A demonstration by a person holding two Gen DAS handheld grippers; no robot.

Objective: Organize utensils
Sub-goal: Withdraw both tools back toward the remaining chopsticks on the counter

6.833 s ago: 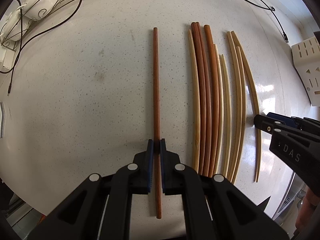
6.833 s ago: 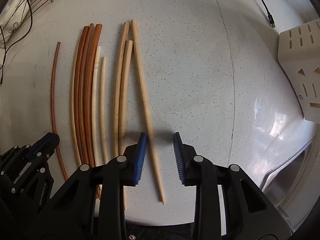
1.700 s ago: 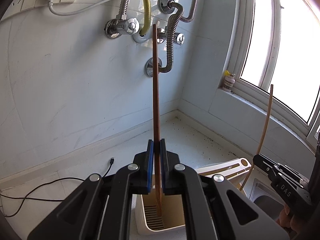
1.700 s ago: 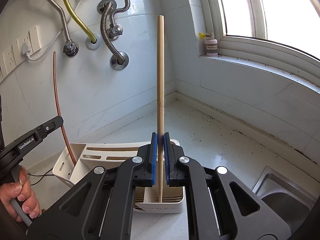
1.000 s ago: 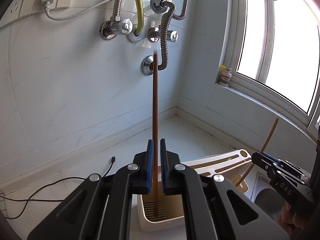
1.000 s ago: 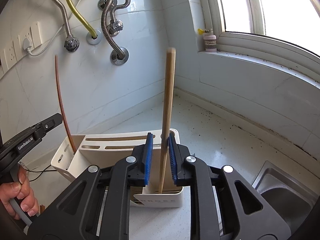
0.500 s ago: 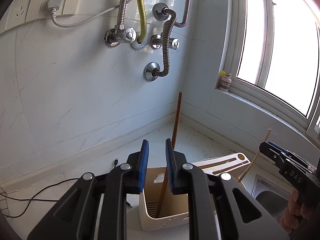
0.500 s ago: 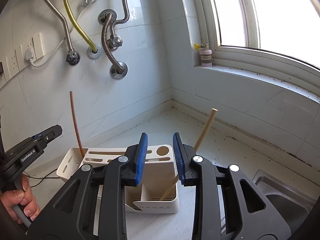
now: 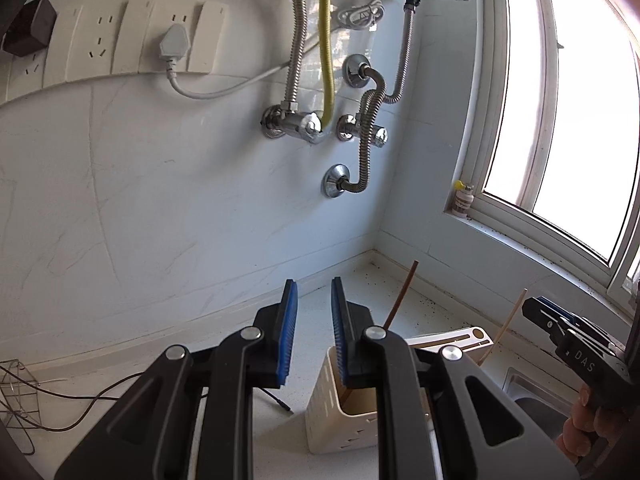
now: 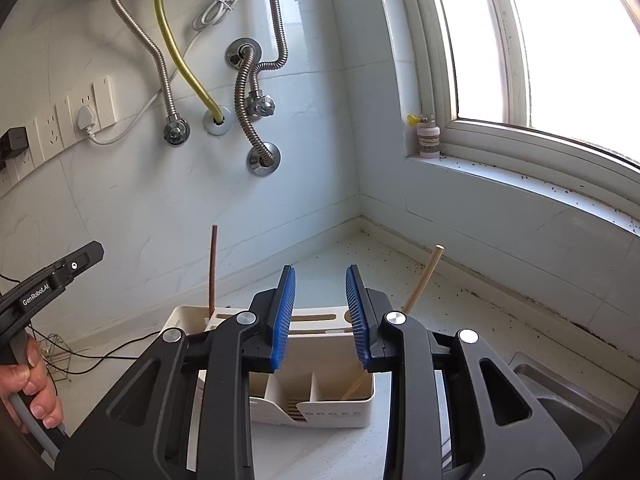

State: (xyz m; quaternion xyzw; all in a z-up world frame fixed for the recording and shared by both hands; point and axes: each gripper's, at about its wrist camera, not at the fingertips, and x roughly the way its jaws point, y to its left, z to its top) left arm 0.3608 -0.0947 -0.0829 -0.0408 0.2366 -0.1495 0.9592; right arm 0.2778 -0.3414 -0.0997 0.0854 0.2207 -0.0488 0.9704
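Holding two chopsticks (image 10: 423, 277), cream holder (image 10: 336, 412)

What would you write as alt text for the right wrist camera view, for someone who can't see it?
The open right gripper hovers empty above a cream utensil holder on a white counter, where a pale chopstick leans in one compartment and a dark brown chopstick stands upright at the holder's far left. The left gripper enters from the left edge; wall pipes and a window sit behind.

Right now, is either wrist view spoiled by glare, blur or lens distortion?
Left wrist view: window blown out white, fisheye bends the socket strip, otherwise sharp. Right wrist view: window also overexposed, wall lines curve; utensil holder and both chopsticks stay crisp, no motion blur.
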